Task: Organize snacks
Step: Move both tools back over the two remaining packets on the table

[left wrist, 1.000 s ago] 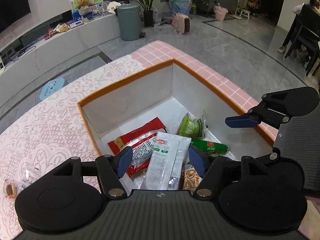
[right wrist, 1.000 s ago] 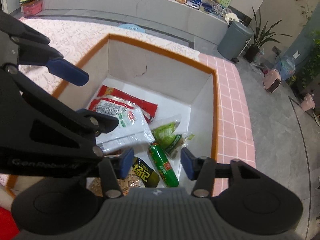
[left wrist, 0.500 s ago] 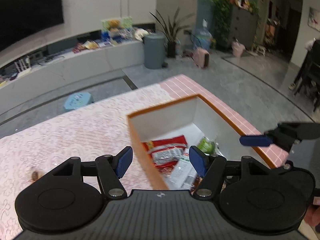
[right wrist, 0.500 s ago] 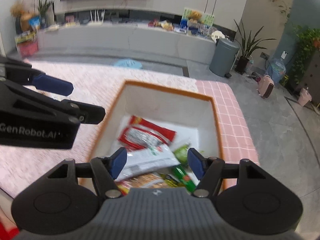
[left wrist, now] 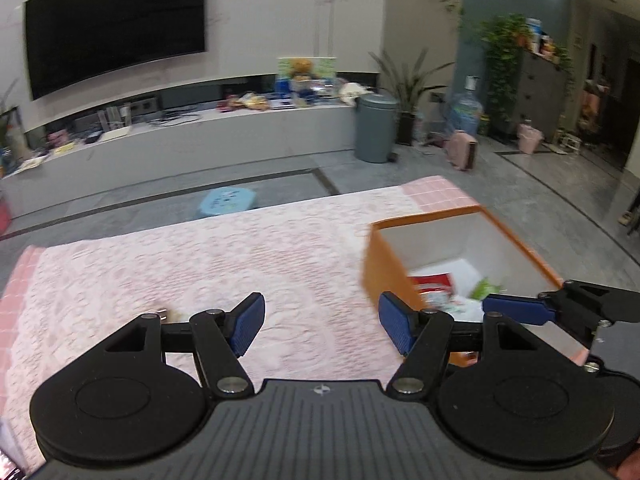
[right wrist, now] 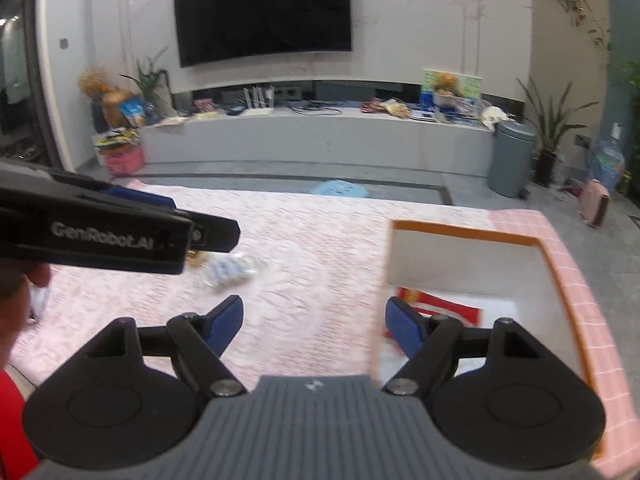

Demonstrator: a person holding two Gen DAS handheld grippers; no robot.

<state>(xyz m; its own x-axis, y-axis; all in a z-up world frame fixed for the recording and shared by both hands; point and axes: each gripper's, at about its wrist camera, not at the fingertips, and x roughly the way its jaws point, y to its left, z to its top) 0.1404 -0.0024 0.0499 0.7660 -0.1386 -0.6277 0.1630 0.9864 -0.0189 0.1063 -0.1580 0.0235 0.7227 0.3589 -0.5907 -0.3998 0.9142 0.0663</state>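
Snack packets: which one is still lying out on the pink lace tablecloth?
The clear bluish-white packet; the red packet and others lie inside the orange box.

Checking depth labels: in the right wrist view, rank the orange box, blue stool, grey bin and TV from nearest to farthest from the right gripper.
From the right gripper:
1. Orange box, right, on the table.
2. Blue stool, floor beyond the table.
3. Grey bin, far right.
4. TV, back wall.
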